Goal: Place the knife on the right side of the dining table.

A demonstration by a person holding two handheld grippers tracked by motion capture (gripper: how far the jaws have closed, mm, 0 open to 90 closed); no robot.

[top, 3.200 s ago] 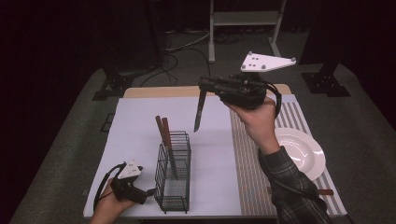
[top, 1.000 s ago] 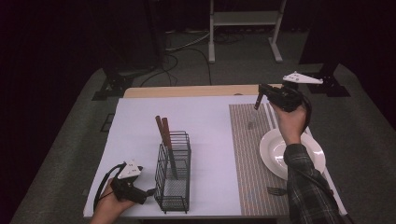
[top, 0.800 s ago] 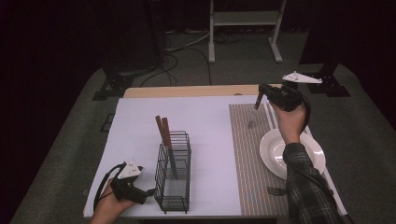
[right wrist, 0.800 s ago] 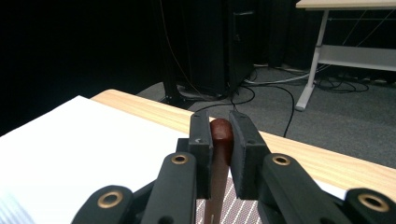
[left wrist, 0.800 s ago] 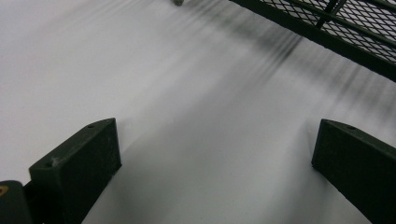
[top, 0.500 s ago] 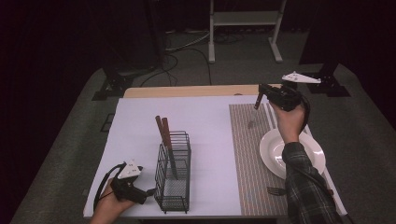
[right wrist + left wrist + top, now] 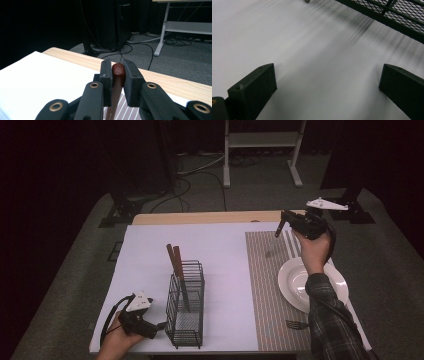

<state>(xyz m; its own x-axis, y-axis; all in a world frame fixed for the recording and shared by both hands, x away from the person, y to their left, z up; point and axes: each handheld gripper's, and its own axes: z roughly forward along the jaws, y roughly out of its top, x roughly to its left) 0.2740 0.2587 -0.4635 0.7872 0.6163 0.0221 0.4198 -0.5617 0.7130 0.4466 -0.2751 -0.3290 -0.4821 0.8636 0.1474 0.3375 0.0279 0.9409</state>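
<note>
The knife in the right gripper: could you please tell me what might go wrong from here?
1. The right gripper pinches the knife only at the top end of its handle, and its jaws have just been opening a little, so the knife may swing or drop onto the mat.
2. The plate lies close beside the knife, so the blade could strike its rim on the way down.

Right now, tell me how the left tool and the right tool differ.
The left tool has its jaws wide apart with nothing between them. The right tool is shut on a brown-handled utensil.
The left tool sits low on the white sheet beside the wire caddy. The right tool is held up over the far end of the striped mat.
Both have black jaws and are hand-held.
</note>
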